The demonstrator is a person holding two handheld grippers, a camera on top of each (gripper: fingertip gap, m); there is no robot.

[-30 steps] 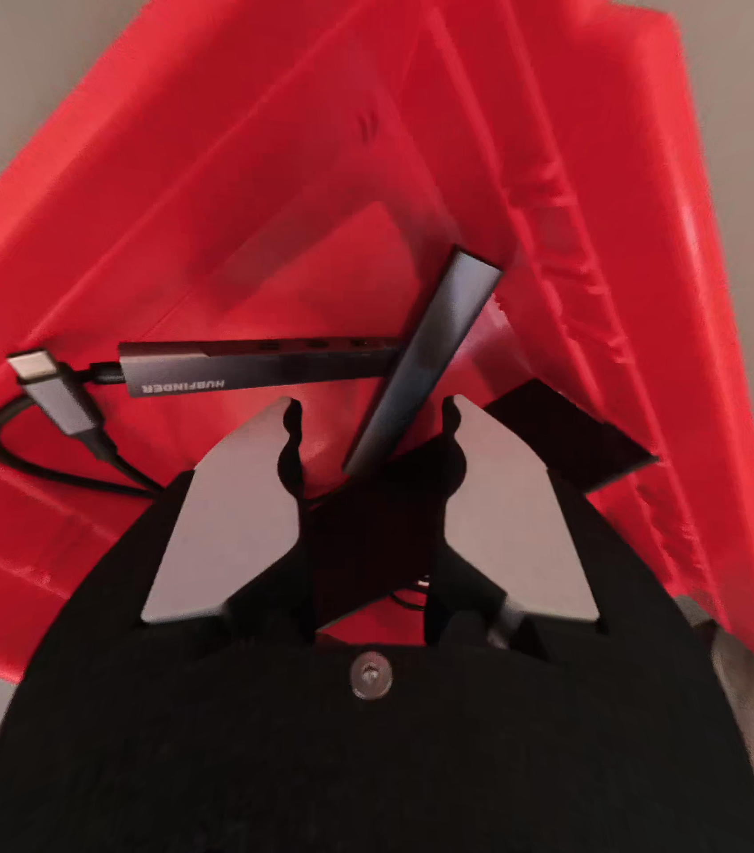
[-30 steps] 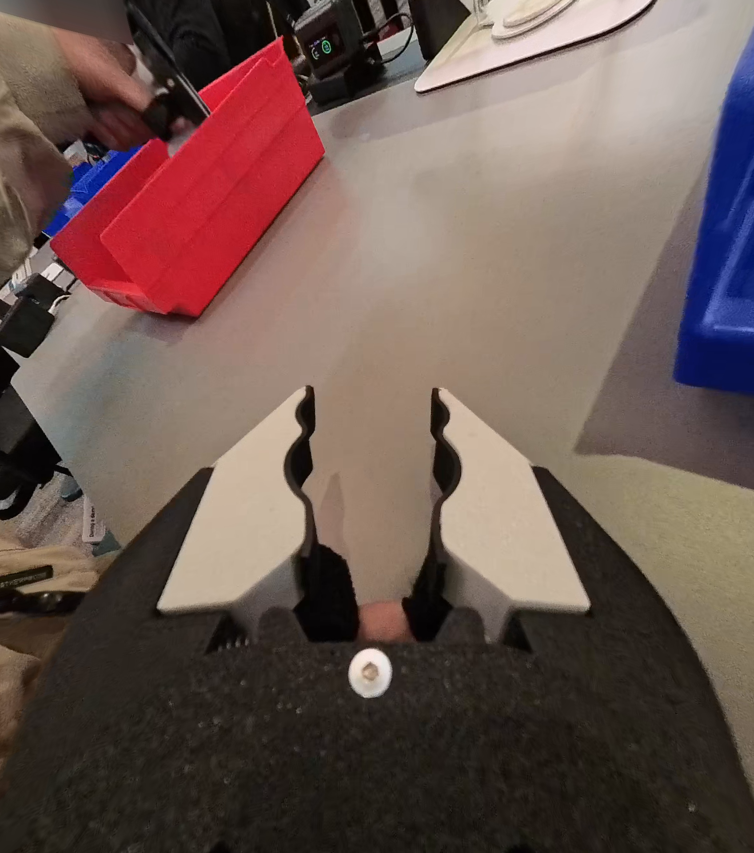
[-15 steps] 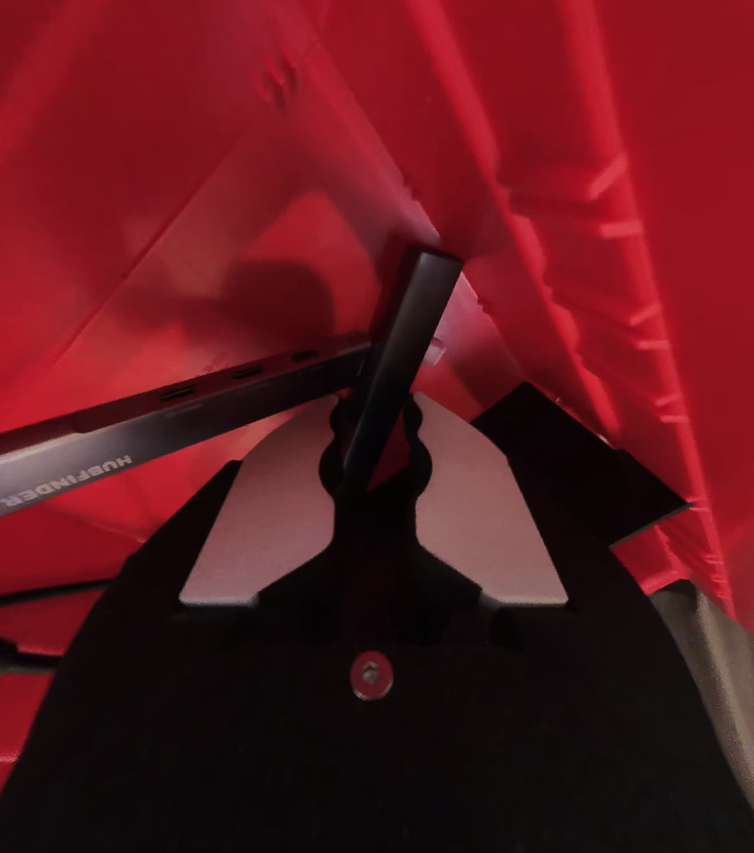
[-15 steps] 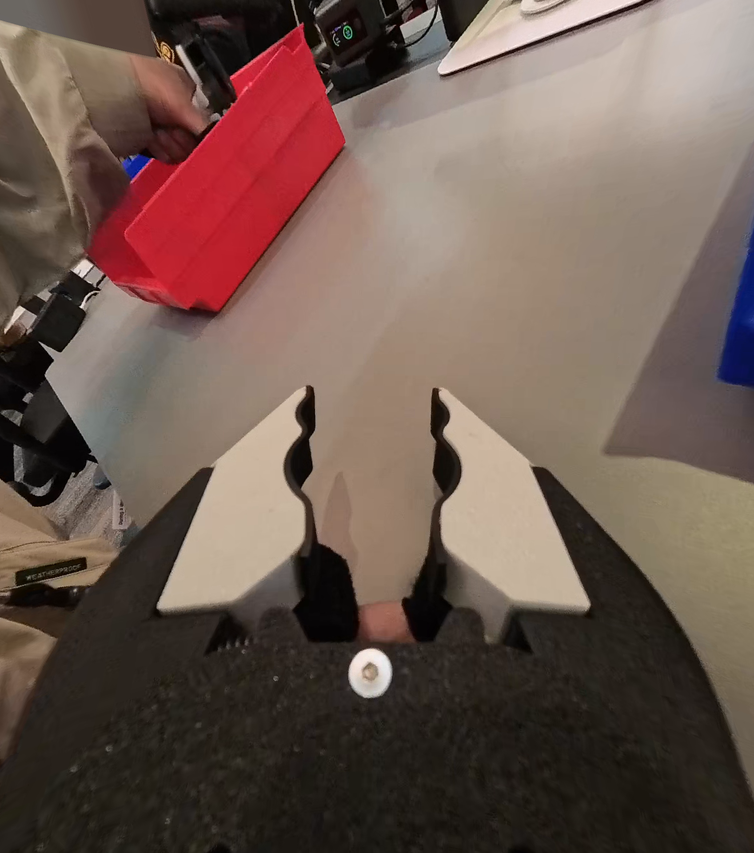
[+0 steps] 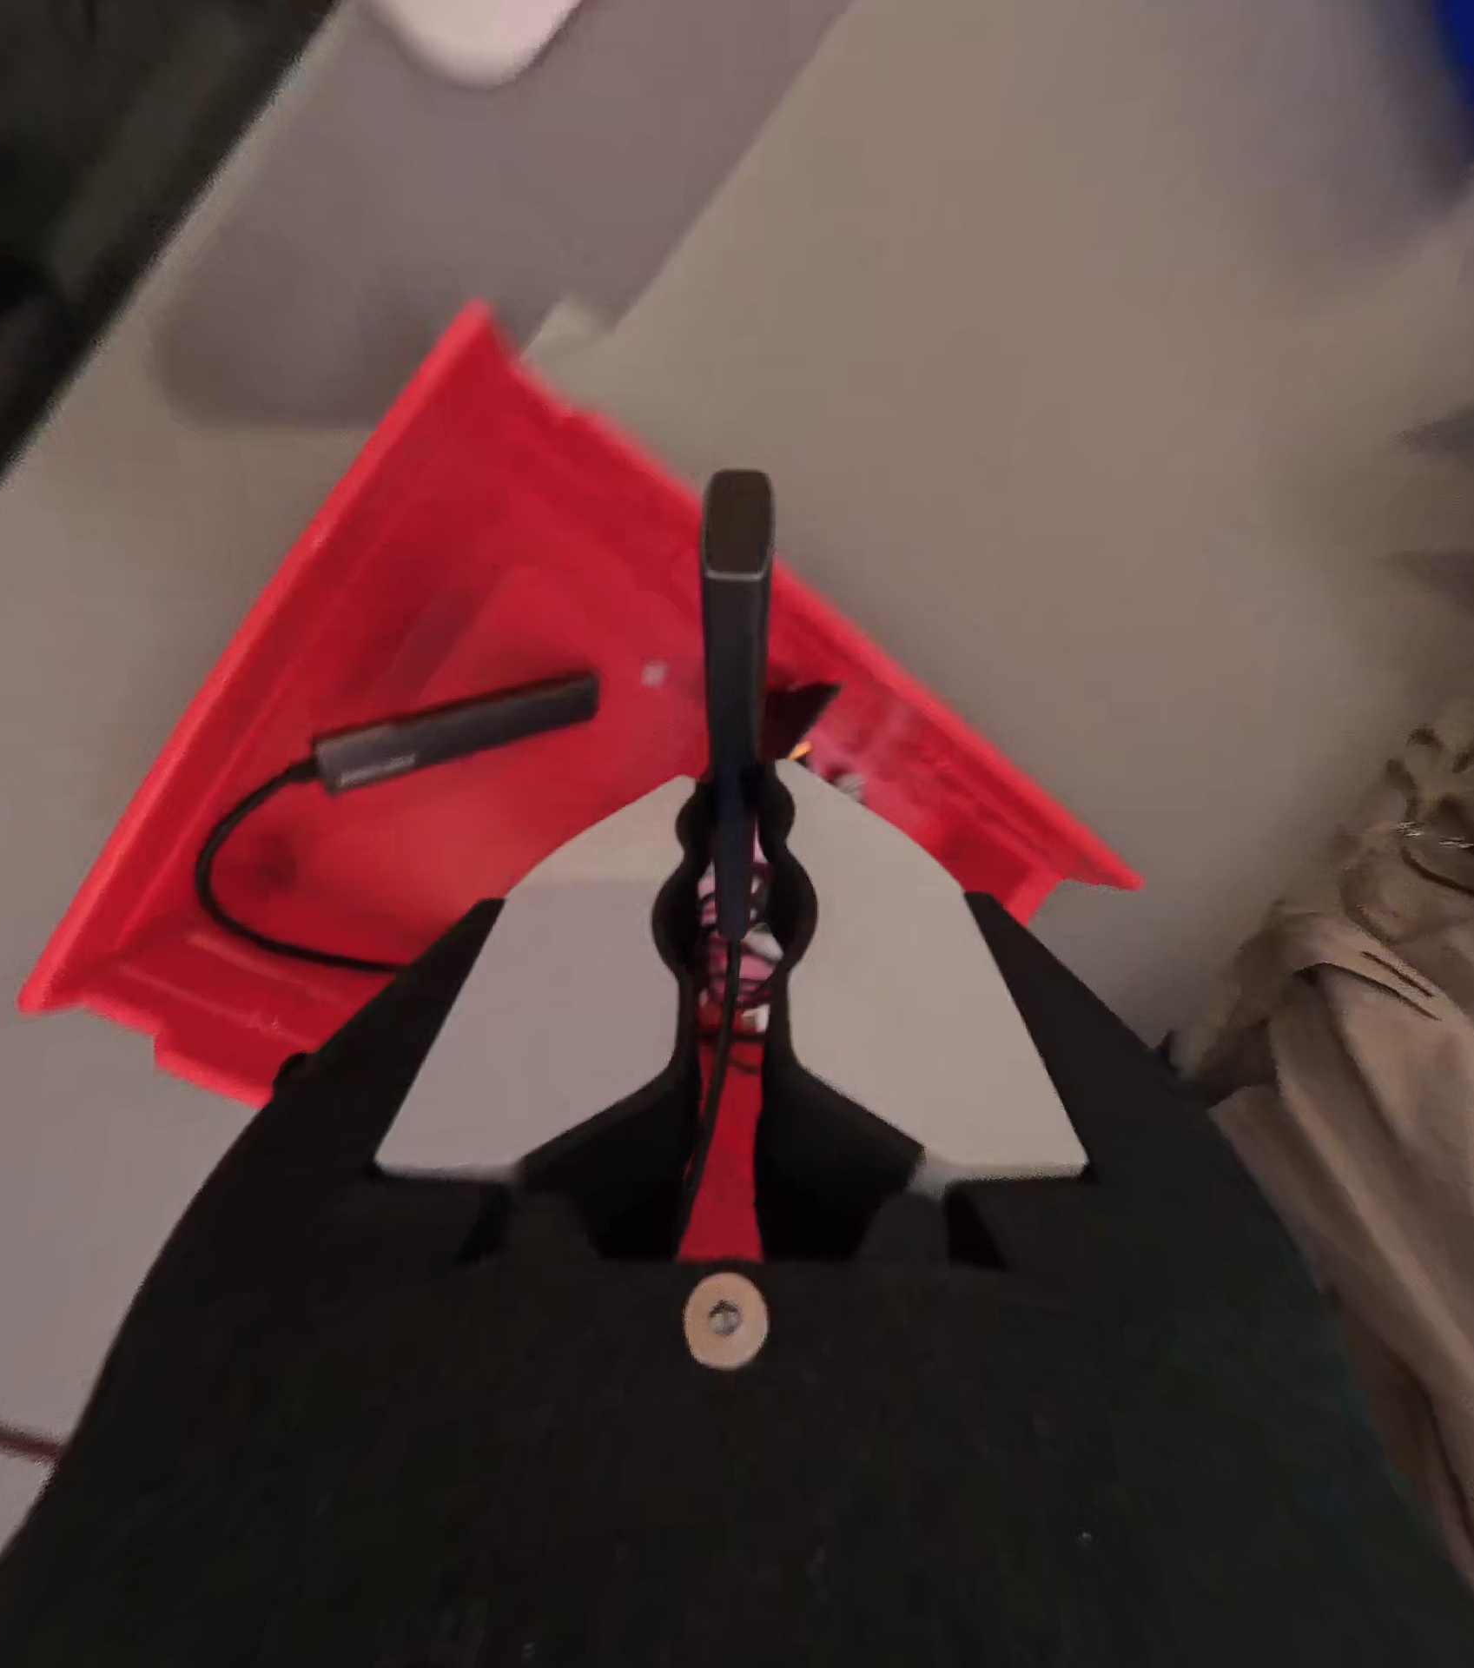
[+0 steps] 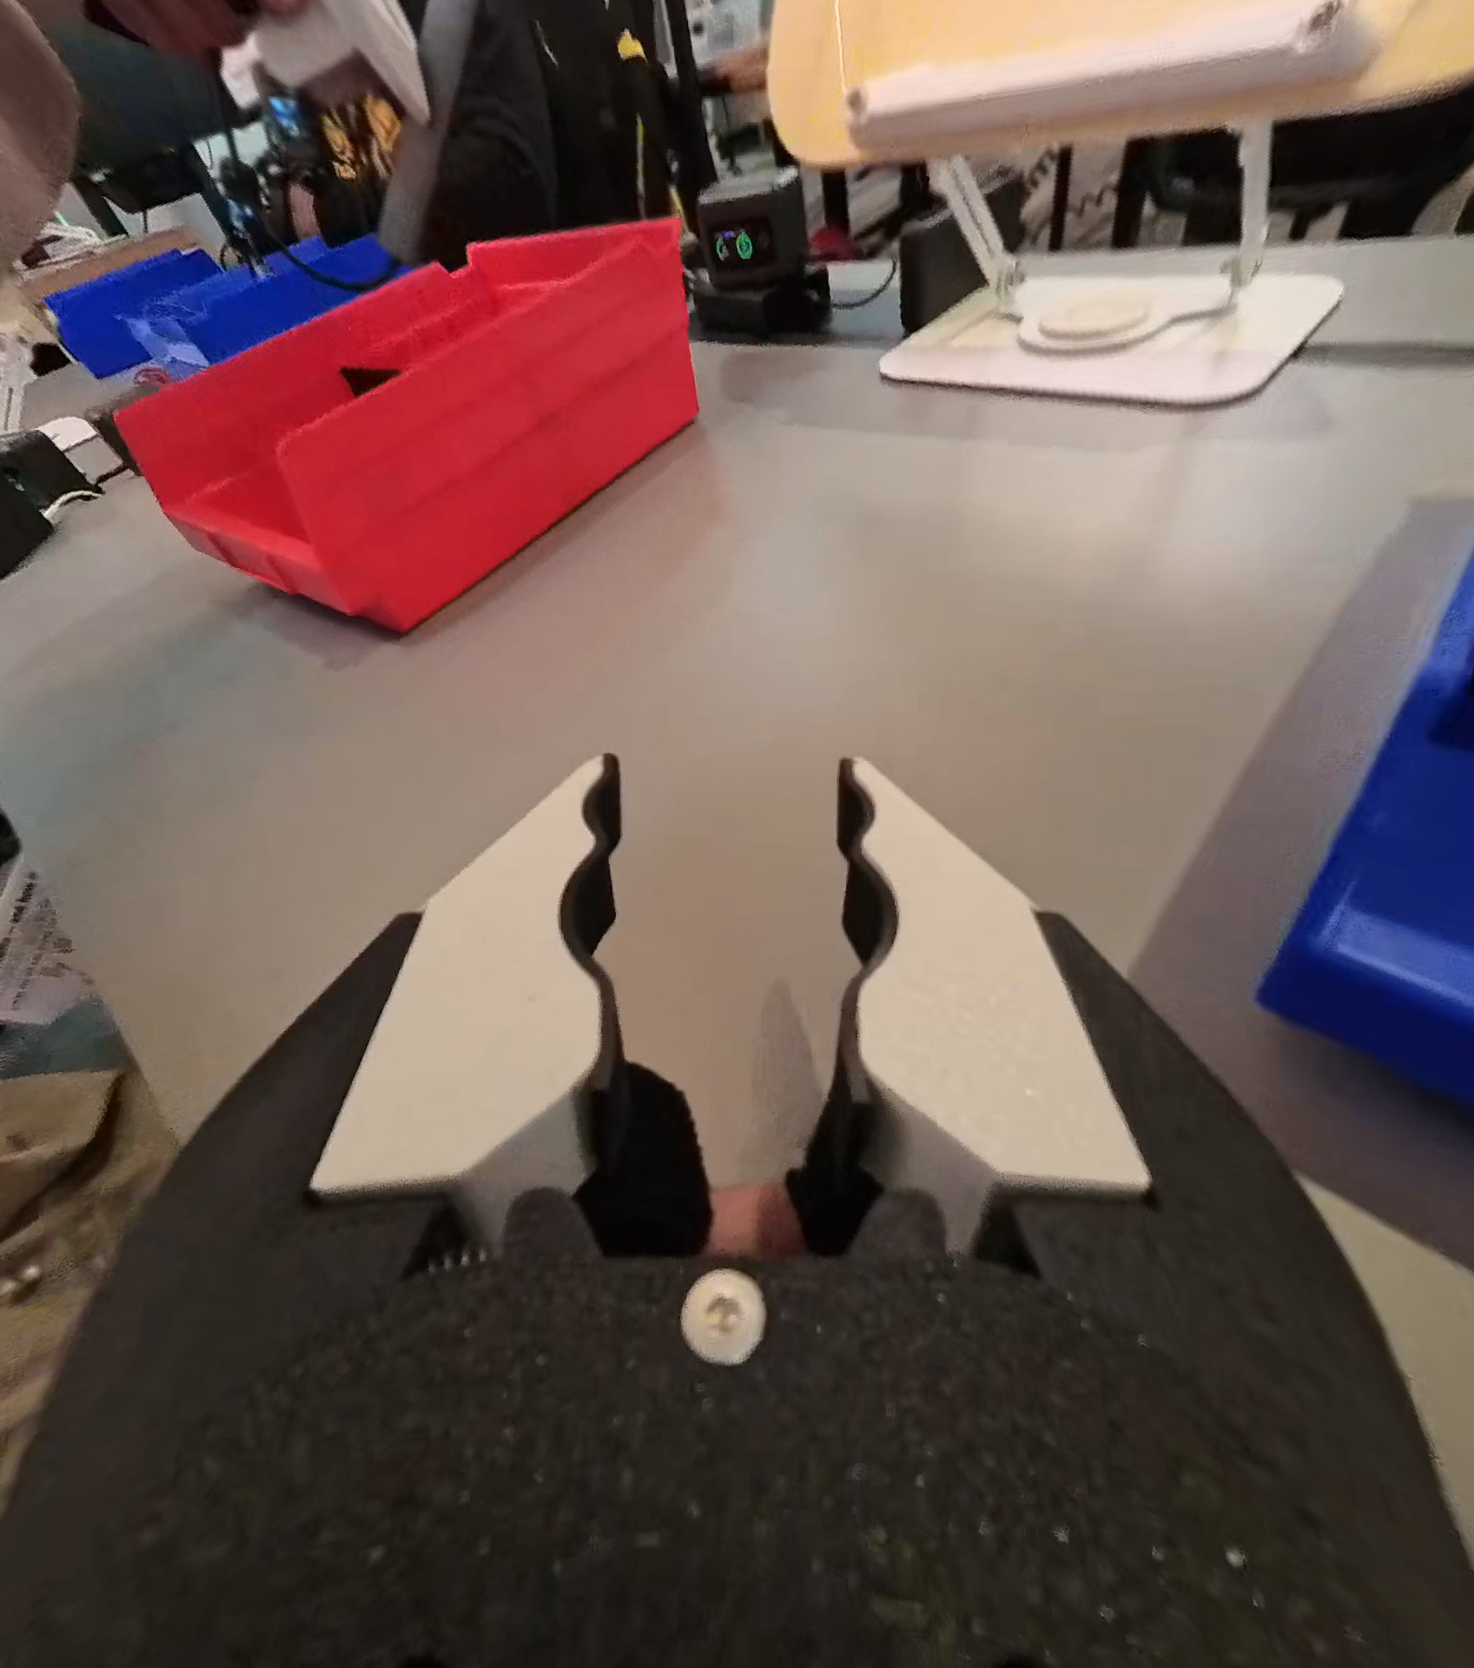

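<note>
My left gripper [image 5: 735, 783] is shut on a dark grey USB hub [image 5: 735, 632] and holds it up above a red bin [image 5: 408, 632], the hub sticking forward past the fingertips with its thin cable [image 5: 710, 1074] trailing back between the jaws. A second grey USB hub [image 5: 458, 736] with a black looped cable [image 5: 219, 866] lies on the bin floor. A black flat piece [image 5: 792, 713] lies in the bin by the right wall. My right gripper [image 6: 728, 785] is open and empty above the grey table [image 6: 895, 587], well apart from the red bin [image 6: 444, 451].
A blue bin [image 6: 1455, 857] stands at the right of the table. A white stand base [image 6: 1112, 343] and a small black device [image 6: 746, 253] are at the back. More blue bins [image 6: 200, 307] sit behind the red one. A person's beige clothing [image 5: 1392, 1038] is at the right. The gap from one gripper's tips to the other's is roughly 40 cm.
My left gripper closed on the leaning hub inside the red bin and has lifted it up and out. The right view has swung up and left; the right gripper stays open.
</note>
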